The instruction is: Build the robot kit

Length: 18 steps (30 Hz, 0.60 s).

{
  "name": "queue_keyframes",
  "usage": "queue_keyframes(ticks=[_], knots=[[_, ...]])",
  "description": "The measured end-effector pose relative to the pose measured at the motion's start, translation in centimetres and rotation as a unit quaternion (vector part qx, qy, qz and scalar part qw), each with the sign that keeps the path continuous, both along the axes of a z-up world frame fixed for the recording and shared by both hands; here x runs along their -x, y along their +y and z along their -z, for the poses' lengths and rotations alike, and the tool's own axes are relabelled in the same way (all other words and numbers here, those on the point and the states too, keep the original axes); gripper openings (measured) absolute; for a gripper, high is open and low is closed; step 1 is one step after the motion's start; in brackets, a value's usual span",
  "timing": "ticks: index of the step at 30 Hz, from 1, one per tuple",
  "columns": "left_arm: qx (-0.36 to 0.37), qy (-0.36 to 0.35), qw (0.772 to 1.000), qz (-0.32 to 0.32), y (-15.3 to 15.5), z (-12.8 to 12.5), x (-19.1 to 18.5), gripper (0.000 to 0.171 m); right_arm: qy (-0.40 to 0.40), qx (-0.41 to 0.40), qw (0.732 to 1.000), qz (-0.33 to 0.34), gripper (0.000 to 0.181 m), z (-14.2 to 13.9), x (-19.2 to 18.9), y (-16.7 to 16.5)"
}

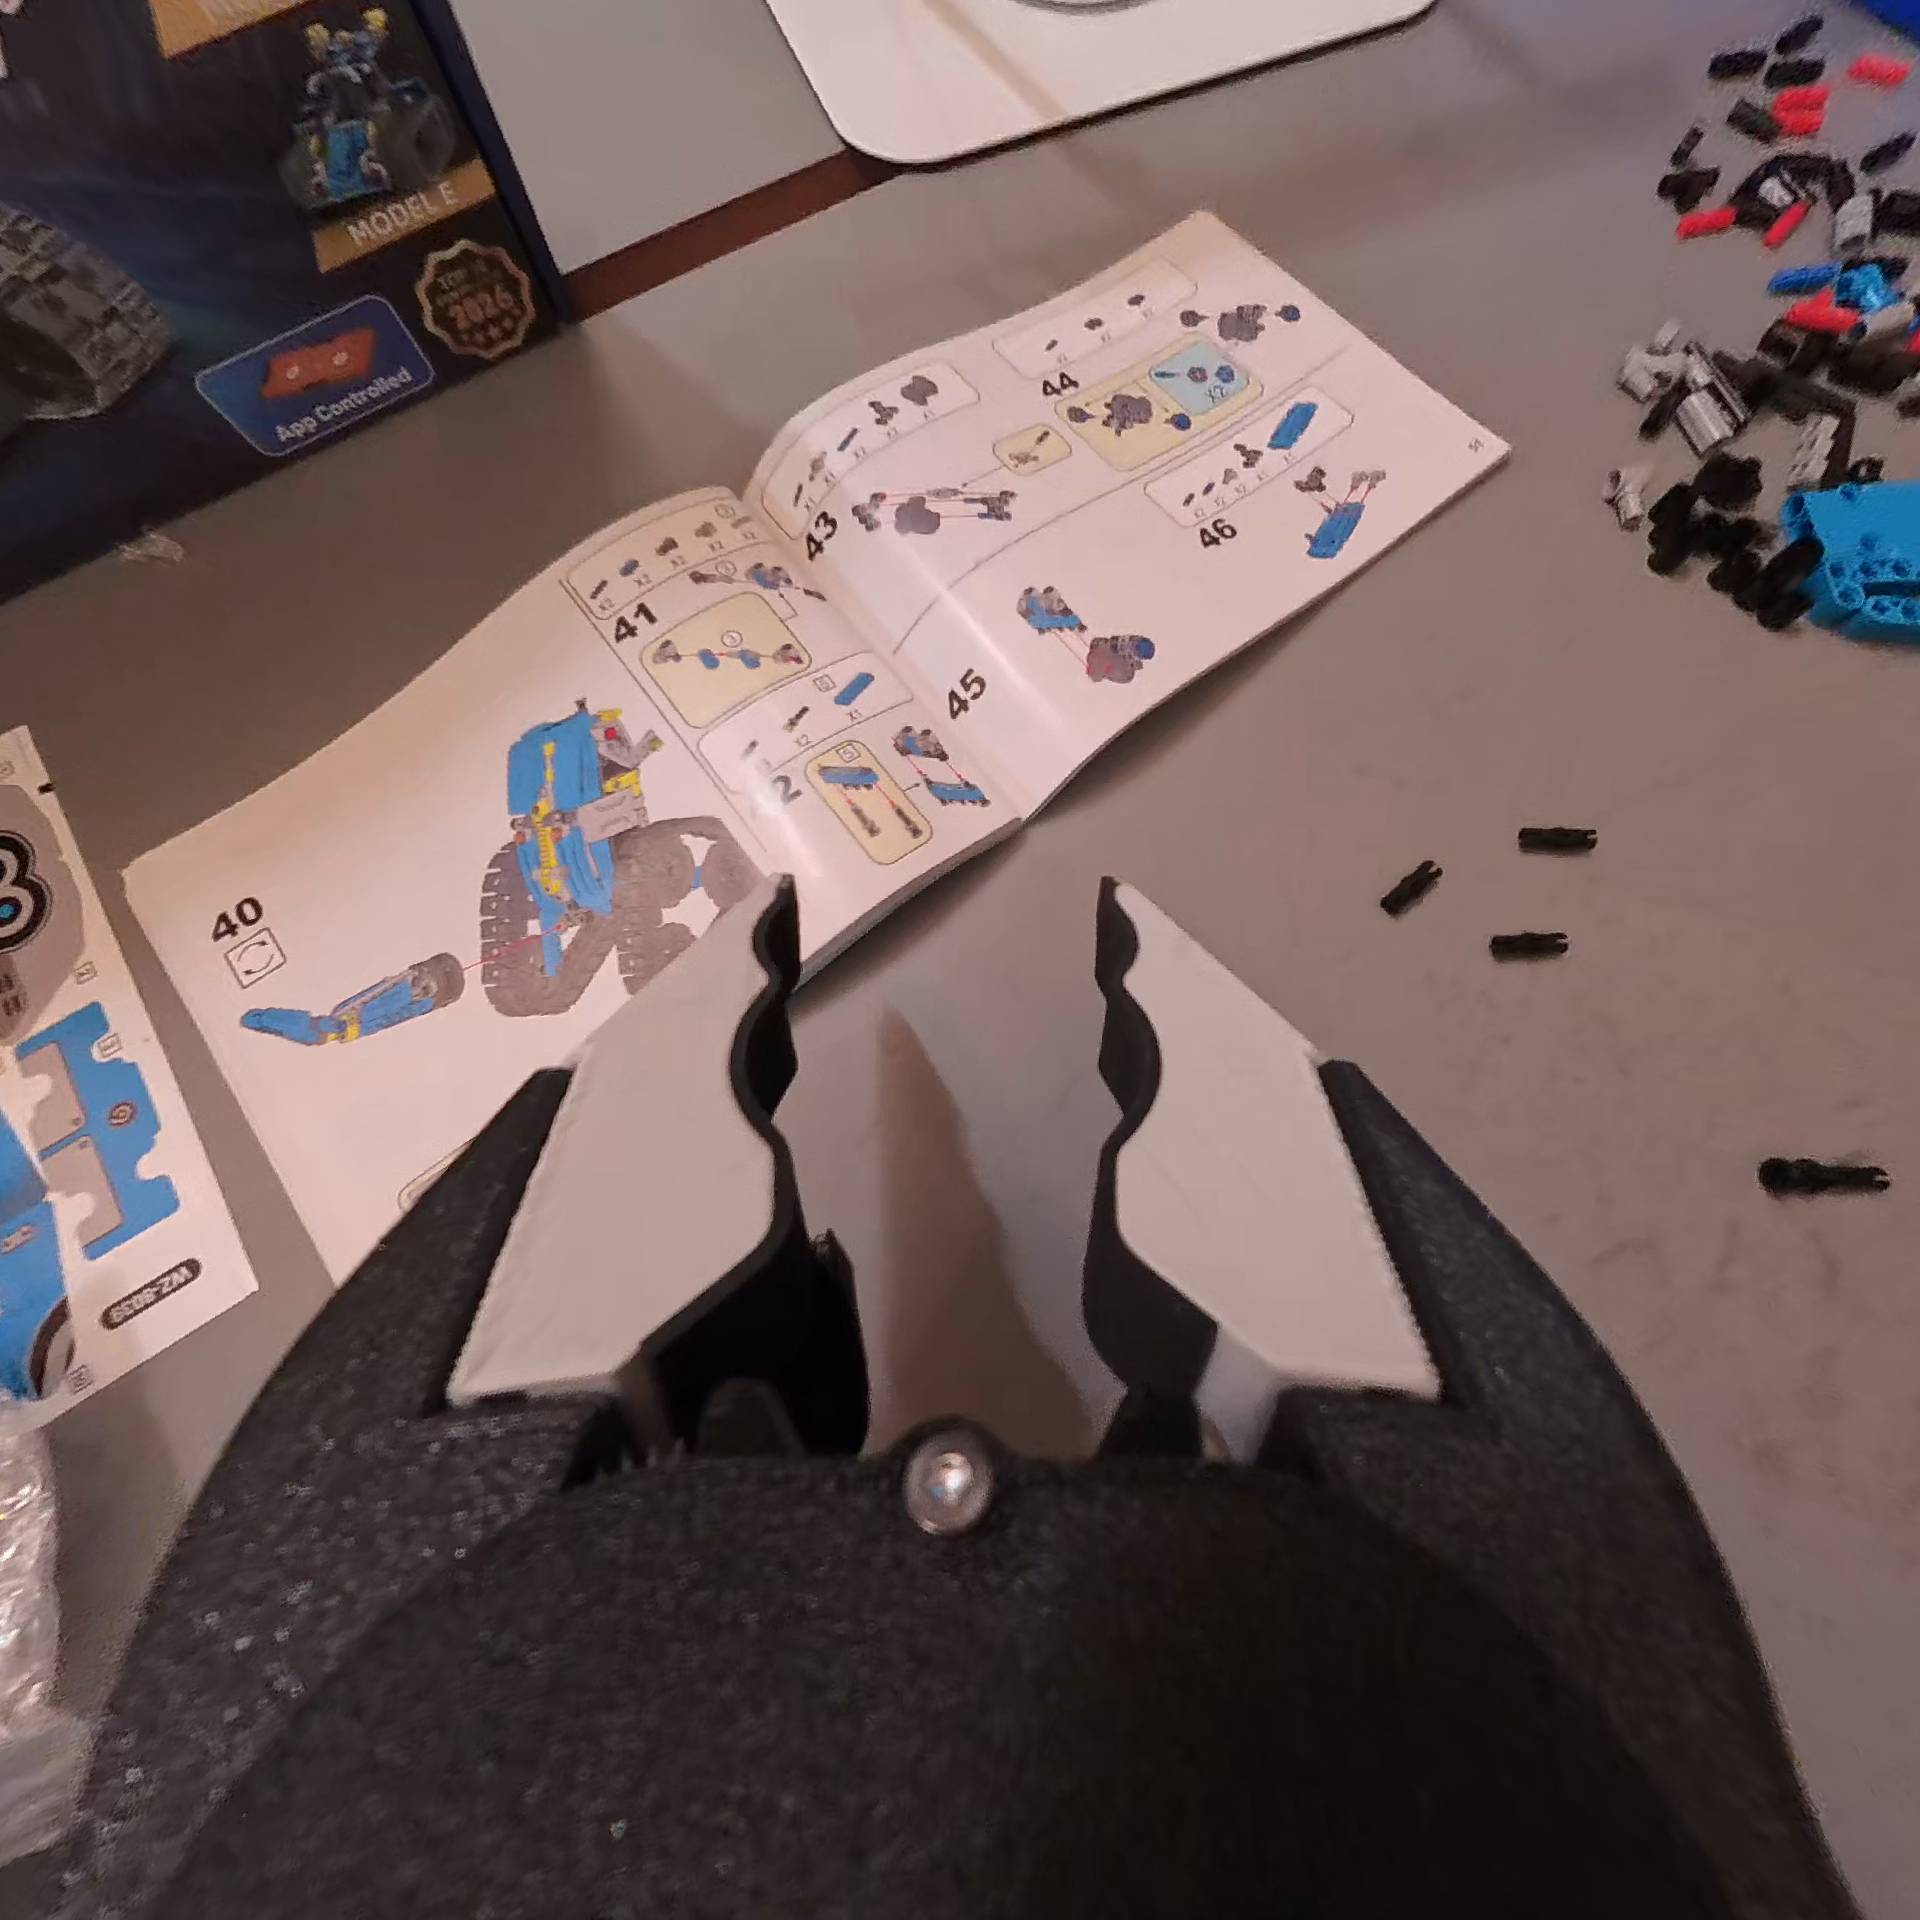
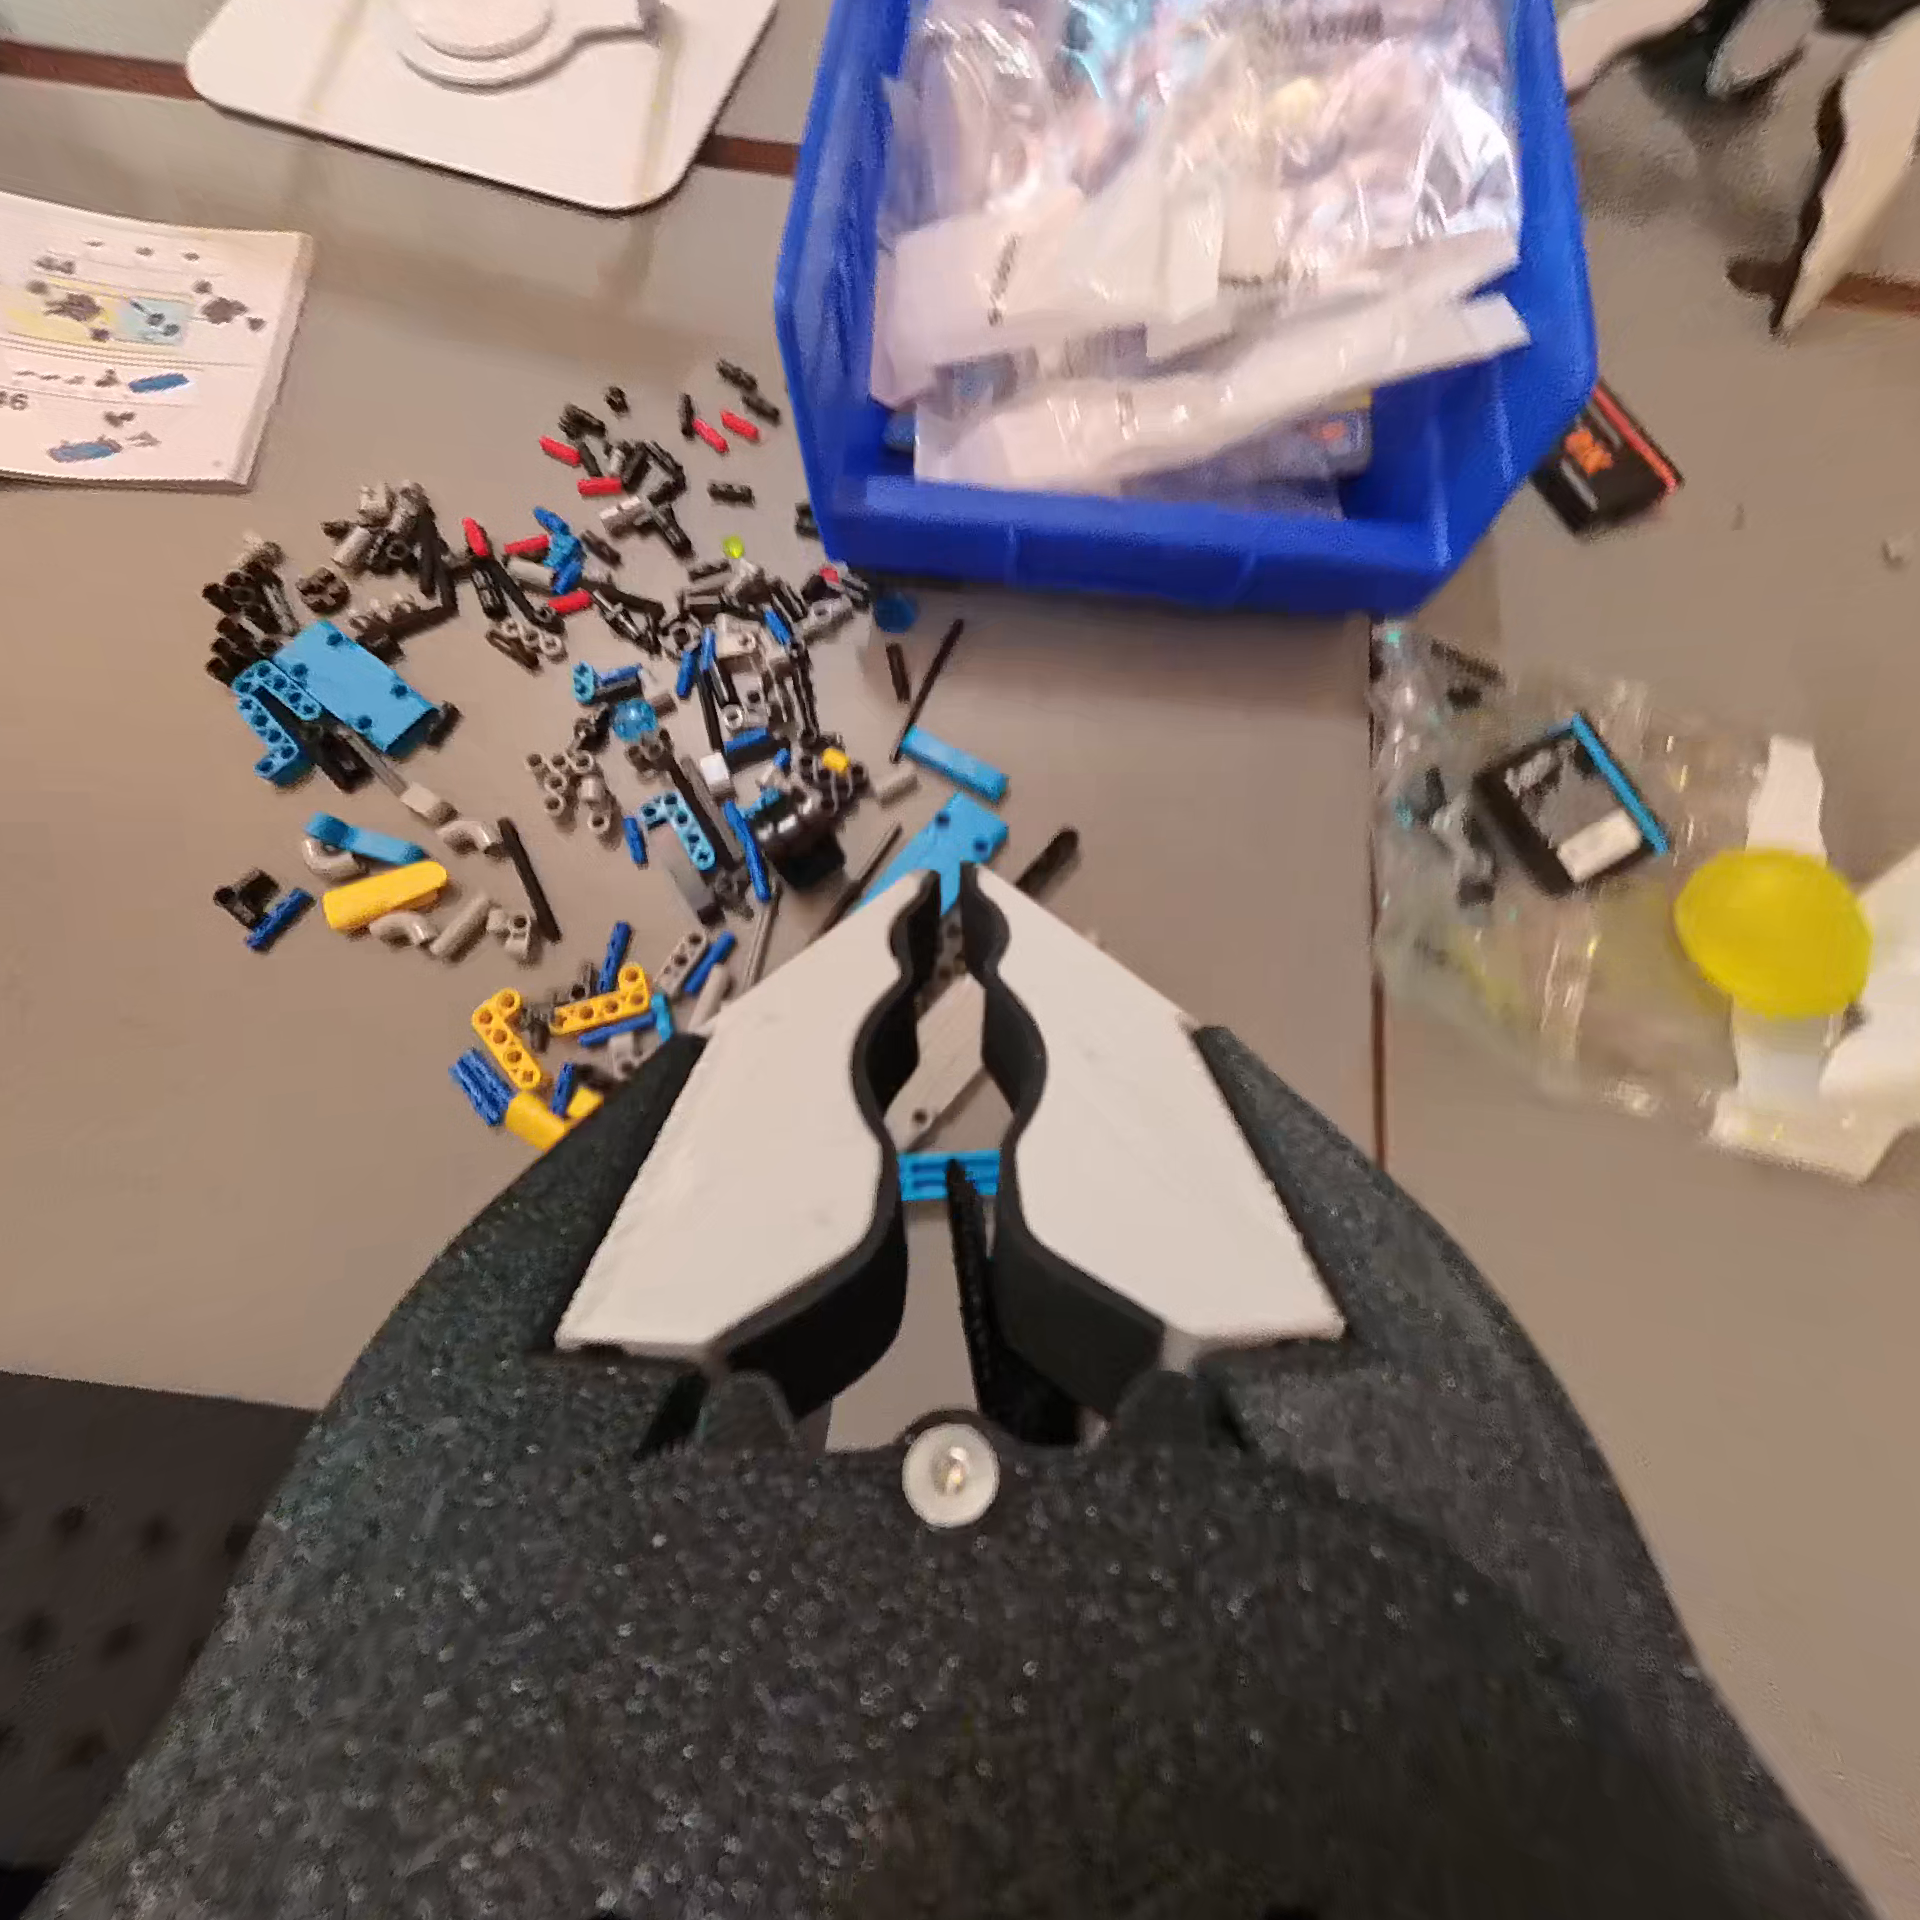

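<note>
The left gripper (image 1: 945, 894) is hovering with fingers spread and empty, just beside the open instruction booklet (image 1: 810, 665). The right gripper (image 2: 951, 883) is clamping a blue-and-black brick assembly (image 2: 951, 1179) above the loose pieces (image 2: 540, 727), near the blue bin (image 2: 1195, 540).

We see an open white paper instruction booklet (image 1: 790, 665) lying flat at mid-frame on a grey tabletop (image 1: 1455, 1039), a dark printed cardboard box (image 1: 239, 270) at upper left. In the right wrist view, a blue plastic bin (image 2: 1195, 551) stuffed with clear plastic bags (image 2: 1195, 239) stands at upper centre, loose small plastic building pieces (image 2: 582, 748) scattered left of it.
</note>
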<state>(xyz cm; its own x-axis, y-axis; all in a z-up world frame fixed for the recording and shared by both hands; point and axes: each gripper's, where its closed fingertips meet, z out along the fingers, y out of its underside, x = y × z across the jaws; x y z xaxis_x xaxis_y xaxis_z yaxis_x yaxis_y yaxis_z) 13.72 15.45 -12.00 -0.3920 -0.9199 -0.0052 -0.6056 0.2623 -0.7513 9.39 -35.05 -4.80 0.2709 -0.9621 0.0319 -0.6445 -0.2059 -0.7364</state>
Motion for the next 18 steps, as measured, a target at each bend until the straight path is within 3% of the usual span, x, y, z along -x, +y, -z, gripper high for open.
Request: queue_keyframes(ticks=[3, 7, 13, 18], knots=[[0.009, -0.015, 1.0, -0.01, 0.5, -0.6, -0.1, 0.057, -0.002, -0.047, 0.999, 0.014, 0.003, 2.3, 3.2, 1.0], [0.021, -0.041, 0.999, -0.004, 0.2, -1.5, -0.1, 0.057, 0.013, 0.012, 0.999, 0.047, 0.005, 5.8, 6.2, -0.1], [0.014, -0.06, 0.998, 0.015, -0.5, -2.1, 0.1, 0.057, 0.06, 0.009, 0.998, 0.03, 0.012, 8.3, 8.8, 0.4], [0.005, -0.054, 0.998, 0.014, -0.4, -1.6, 0.1, 0.057, 0.077, -0.05, 0.996, -0.007, 0.019, 9.5, 9.8, 3.4]])
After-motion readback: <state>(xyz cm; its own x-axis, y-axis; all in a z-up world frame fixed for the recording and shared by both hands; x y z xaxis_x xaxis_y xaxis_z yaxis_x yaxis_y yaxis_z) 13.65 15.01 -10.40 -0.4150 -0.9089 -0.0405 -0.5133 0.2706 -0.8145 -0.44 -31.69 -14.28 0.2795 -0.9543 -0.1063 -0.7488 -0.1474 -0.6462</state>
